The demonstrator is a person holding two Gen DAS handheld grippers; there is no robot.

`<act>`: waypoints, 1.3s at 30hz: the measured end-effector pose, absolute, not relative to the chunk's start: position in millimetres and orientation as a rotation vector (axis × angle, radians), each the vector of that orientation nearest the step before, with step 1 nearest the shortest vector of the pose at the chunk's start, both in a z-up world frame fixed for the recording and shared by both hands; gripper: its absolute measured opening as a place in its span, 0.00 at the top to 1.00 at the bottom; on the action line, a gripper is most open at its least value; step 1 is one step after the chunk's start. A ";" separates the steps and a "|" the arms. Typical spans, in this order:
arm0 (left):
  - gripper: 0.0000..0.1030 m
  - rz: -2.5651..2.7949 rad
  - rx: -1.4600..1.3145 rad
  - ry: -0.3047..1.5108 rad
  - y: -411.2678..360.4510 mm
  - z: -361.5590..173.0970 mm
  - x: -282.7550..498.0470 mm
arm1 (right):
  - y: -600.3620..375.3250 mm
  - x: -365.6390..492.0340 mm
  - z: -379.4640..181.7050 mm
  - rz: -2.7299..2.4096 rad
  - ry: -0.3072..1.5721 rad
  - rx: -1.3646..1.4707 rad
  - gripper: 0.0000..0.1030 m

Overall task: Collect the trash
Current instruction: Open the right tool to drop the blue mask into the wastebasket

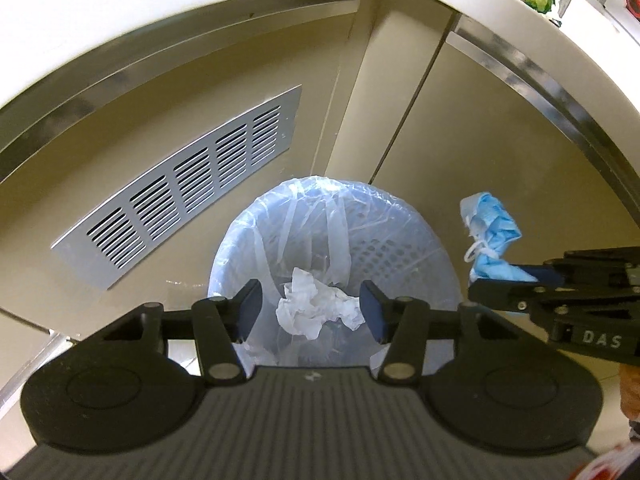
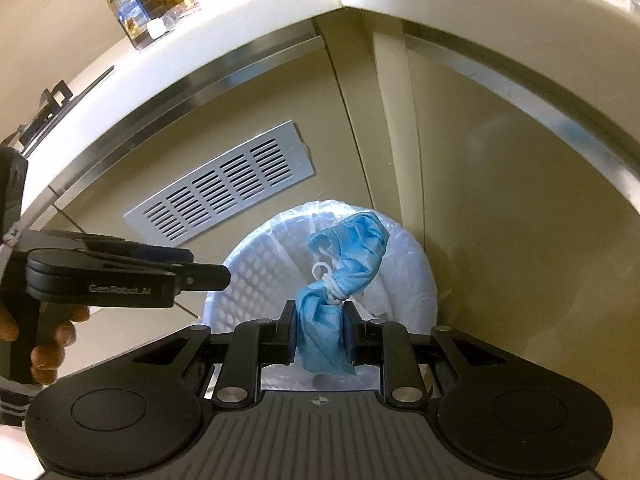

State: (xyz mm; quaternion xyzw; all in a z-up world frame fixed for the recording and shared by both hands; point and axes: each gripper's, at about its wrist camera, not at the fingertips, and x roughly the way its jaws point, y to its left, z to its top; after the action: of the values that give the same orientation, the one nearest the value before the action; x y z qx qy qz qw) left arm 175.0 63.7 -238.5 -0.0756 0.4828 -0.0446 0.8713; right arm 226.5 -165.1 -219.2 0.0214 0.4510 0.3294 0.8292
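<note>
Two black hand-held grippers are hanging over one round pale-blue perforated plastic bin [image 1: 404, 248], which is lined with a single clear plastic bag. I am seeing my left gripper [image 1: 311, 308] with its jaws standing apart, and one crumpled white tissue [image 1: 316, 306] is sitting in the gap between them, above the bin's mouth; I cannot tell for sure whether it is touching either pad or already falling free. My right gripper [image 2: 320, 330] is clamping one crumpled blue face mask [image 2: 340, 276], knotted round with its white ear loop, and is holding it over the bin too. One hand [image 2: 44, 340] is showing on the left gripper's handle. Behind the bin one grey slotted metal vent plate [image 1: 188, 188] is sitting in the beige cabinet front, under a white countertop [image 2: 248, 28].
</note>
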 end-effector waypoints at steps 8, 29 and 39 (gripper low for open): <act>0.54 -0.072 -0.175 1.021 67.5 -245.6 173.4 | -147.3 230.2 -242.2 0.721 0.970 0.014 0.78; 0.55 -0.069 -0.186 1.053 67.1 -249.0 162.6 | -147.0 227.7 -263.3 0.693 1.016 -0.002 0.45; 0.55 -0.086 -0.183 1.038 65.5 -214.5 147.4 | -156.1 209.2 -216.2 0.680 0.994 0.021 0.43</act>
State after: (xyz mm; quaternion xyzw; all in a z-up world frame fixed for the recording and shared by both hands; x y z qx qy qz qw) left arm 147.4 65.5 -214.5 -0.0873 0.4951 -0.0409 0.8635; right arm 209.2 -156.1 -216.2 0.0098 0.4674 0.3197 0.8242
